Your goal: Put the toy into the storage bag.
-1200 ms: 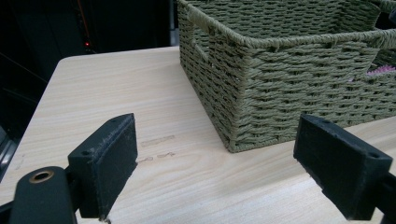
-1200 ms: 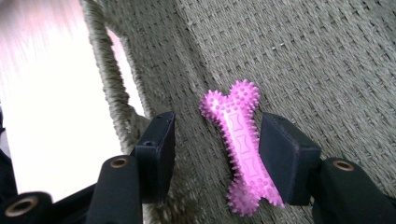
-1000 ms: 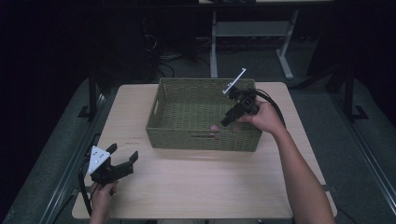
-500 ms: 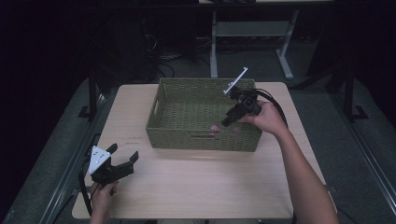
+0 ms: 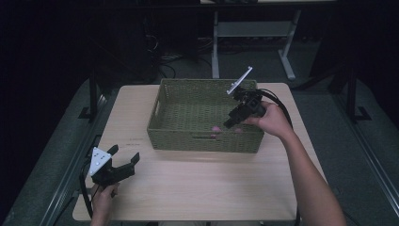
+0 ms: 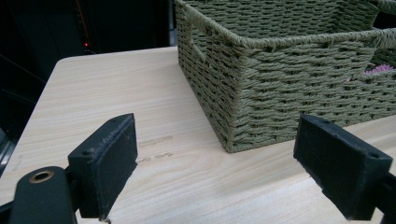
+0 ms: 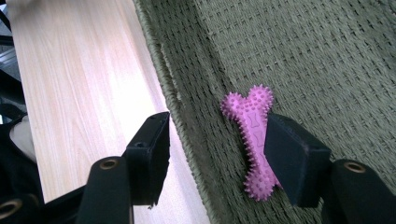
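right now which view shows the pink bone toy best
The right gripper view: the pink bone toy lies on the basket floor, spikes and shape clear. The high view shows small pink bits; the left gripper view, a pink sliver through the handle hole.

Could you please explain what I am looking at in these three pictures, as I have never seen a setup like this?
A person stands at a wooden table holding a hand-held gripper in each hand. One picture looks down from above; the other two come from cameras riding on each gripper, looking along its black jaws. The left gripper rests open near the table's front corner, holding nothing. The right gripper reaches into a green woven basket. Its jaws have just been opening, and a pink spiky bone-shaped toy lies on the basket floor beside one jaw, seemingly released.
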Demonstrator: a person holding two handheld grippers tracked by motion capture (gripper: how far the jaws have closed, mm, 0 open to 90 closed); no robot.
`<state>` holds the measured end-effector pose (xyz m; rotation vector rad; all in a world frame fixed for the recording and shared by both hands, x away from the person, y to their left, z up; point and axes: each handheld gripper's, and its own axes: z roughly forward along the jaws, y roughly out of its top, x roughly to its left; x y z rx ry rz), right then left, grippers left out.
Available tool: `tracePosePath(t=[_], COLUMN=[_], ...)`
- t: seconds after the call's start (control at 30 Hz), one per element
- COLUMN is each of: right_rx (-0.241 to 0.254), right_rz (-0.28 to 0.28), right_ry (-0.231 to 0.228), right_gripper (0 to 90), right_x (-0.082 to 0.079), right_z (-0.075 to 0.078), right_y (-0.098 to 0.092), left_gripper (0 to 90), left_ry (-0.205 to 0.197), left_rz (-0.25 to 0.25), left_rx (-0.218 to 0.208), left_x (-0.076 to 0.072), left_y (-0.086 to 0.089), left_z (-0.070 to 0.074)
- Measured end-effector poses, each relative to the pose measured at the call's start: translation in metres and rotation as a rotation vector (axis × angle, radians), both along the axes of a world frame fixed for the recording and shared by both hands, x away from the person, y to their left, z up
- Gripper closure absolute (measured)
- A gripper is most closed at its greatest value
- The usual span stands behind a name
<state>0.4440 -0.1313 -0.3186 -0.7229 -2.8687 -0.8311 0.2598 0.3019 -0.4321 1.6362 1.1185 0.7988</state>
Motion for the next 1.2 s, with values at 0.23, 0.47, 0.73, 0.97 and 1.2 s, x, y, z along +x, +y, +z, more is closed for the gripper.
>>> tracePosePath(t=[0.23,0.47,0.73,0.97,1.2], right_rx=[0.013,0.019,0.033,0.037,0.031], right_rz=[0.008,0.007,0.006,0.008,0.018], right_ry=[-0.007,-0.008,-0.007,-0.010,-0.020], right_gripper=[39.8,39.8,39.8,39.8,39.8], right_x=[-0.007,-0.013,-0.022,-0.030,-0.039], right_z=[0.005,0.005,0.003,0.002,0.003], right_y=[-0.001,-0.005,-0.009,-0.013,-0.013], left_gripper=[13.0,13.0,13.0,13.0,13.0], left_ry=[-0.001,0.000,0.002,0.000,0.002], left_rz=[-0.002,-0.004,0.000,-0.005,-0.003], left_rx=[0.000,0.001,0.000,0.006,0.004], left_x=[0.000,0.000,0.000,0.000,0.000], left_y=[-0.001,-0.001,0.000,-0.001,-0.001], left_z=[0.000,0.000,0.000,0.000,0.000])
